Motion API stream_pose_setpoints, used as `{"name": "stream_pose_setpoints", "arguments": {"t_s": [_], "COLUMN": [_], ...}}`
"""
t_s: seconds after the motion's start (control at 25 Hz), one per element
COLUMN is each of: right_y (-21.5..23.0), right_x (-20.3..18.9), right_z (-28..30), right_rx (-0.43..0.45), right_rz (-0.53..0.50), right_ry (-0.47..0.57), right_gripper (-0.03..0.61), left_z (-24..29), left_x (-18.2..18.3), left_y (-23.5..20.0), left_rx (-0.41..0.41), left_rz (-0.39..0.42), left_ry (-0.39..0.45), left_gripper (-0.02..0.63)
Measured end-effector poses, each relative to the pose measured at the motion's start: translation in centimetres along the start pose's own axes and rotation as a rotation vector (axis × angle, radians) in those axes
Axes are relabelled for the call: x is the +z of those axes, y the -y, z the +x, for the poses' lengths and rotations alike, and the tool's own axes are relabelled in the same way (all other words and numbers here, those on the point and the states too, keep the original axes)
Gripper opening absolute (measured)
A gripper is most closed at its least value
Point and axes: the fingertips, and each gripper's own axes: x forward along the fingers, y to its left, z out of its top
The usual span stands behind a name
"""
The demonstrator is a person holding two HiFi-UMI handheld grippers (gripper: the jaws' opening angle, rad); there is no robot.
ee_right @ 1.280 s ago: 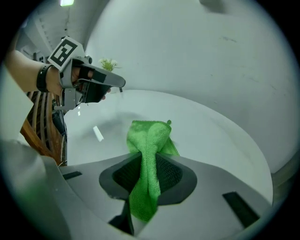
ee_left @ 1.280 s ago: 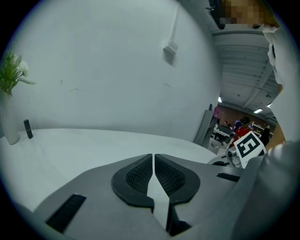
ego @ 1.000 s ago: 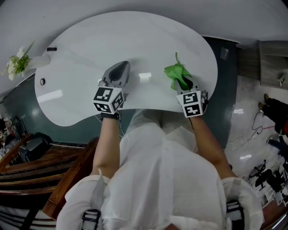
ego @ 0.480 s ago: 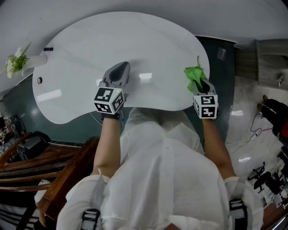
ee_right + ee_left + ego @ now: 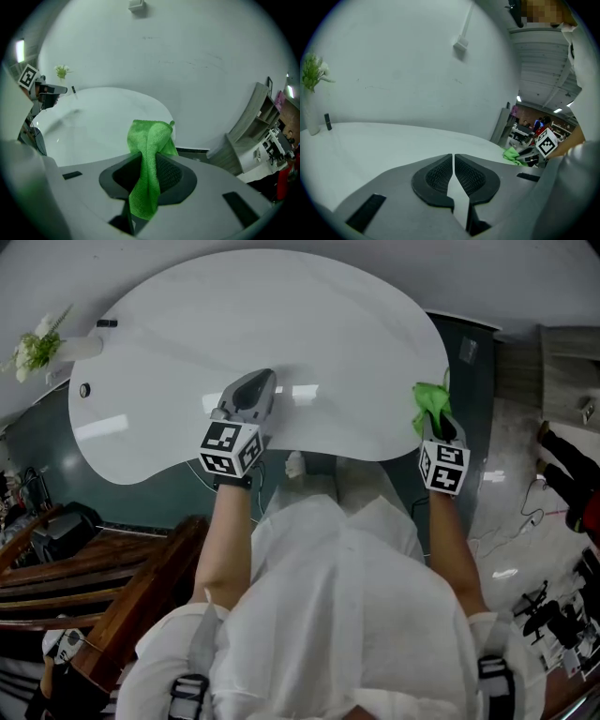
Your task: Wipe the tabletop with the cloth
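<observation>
A glossy white rounded tabletop [image 5: 187,343] fills the upper part of the head view. My right gripper [image 5: 438,414] is at the table's right edge, shut on a bright green cloth [image 5: 430,399] that bunches up past its jaws. In the right gripper view the green cloth [image 5: 147,159] hangs pinched between the dark pads, with the tabletop [image 5: 93,122] beyond to the left. My left gripper [image 5: 251,390] rests over the table's near middle, shut and holding nothing; its pads [image 5: 438,176] meet in the left gripper view.
A white vase with green and white flowers [image 5: 37,348] stands at the table's far left, next to a small dark object [image 5: 107,323]. Wooden furniture [image 5: 112,587] lies at lower left. A grey cabinet [image 5: 567,371] and floor clutter are on the right.
My right gripper has carried the green cloth rightwards, from the table's near middle to its right edge. The left gripper has stayed where it was.
</observation>
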Motion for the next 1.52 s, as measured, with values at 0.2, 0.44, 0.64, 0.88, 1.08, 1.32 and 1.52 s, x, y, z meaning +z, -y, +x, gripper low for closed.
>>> {"name": "stream_pose_setpoints", "arguments": {"t_s": [0.2,0.44,0.64,0.88,1.08,1.32,1.52], "right_y": [-2.2,-7.0,-12.2,-19.7,-26.3,-33.7,-39.4], "right_x": [-1.0,-2.3,-1.6,1.0,3.3,5.3,6.3], "right_z": [-0.8,-1.9,-1.5,0.1,1.0,1.5,1.8], "right_rx": [-0.053,-0.052,0.008,0.101,0.185,0.28,0.338], "right_rz": [0.054,0.077,0.05,-0.036,-0.115,-0.238,-0.323], "right_ry": [0.006,0.001,0.013,0.04,0.052,0.049,0.039], "right_gripper": [0.077,0.077,0.077,0.077,0.077,0.077,0.077], "left_z": [-2.9,-6.1,-8.3,-11.4,-14.5,-19.6,-23.6], "left_x": [-1.8,-3.5,-4.8,-5.8,-6.5,-7.6,-8.7], "left_y": [-0.9,-0.8,-1.8,-3.3,-4.8,-7.8,-10.3], "left_rx": [-0.002,-0.026,-0.012,0.016,0.051,0.122,0.164], "left_rz": [-0.013,-0.009,-0.019,-0.033,-0.05,-0.081,-0.102], "left_ry": [0.001,0.003,-0.001,0.011,0.033,0.061,0.087], "left_gripper": [0.028,0.028,0.028,0.028,0.028,0.028,0.028]}}
